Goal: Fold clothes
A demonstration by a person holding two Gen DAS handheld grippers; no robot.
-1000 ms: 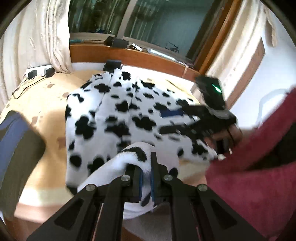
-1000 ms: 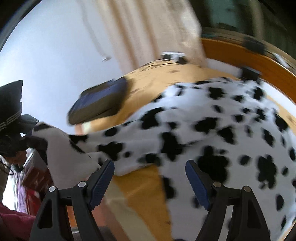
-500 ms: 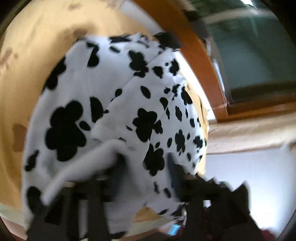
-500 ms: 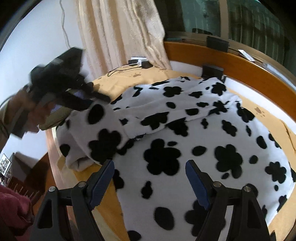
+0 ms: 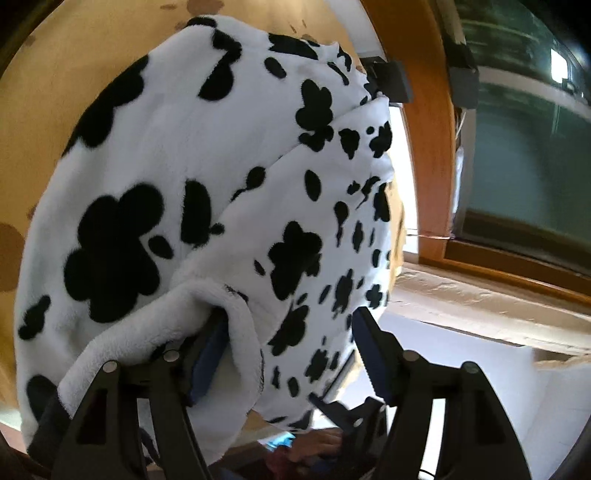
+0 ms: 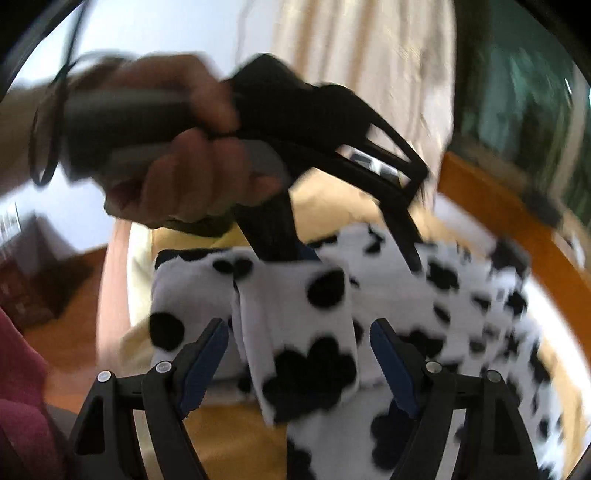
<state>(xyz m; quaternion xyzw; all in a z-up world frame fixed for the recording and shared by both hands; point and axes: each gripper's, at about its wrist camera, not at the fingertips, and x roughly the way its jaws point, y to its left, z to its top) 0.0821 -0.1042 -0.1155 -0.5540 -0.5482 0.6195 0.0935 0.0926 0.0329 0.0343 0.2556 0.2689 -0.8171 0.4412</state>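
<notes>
Fleece point(image 5: 207, 177) lies spread on yellow bed point(image 5: 74, 55), sleeve folded across. Left hand-held gripper point(image 5: 288, 354) jaws opening, cuff point(image 5: 236, 332) draped between, unpinched: you lift clear without dragging it. Right hand-held gripper point(image 6: 297, 365) apart, empty; you press fold flat.

A home, likely a bedroom or living room: yellow cloth with brown paw prints point(image 5: 92, 55) spread over the surface, fleece garment with black cow spots point(image 5: 192, 177) laid out on it, cream curtain point(image 6: 369, 74) hanging at a big window point(image 5: 517, 155) in a warm wooden frame point(image 5: 428, 129), plain pale wall point(image 6: 166, 29), wooden floor point(image 6: 66, 295) below
</notes>
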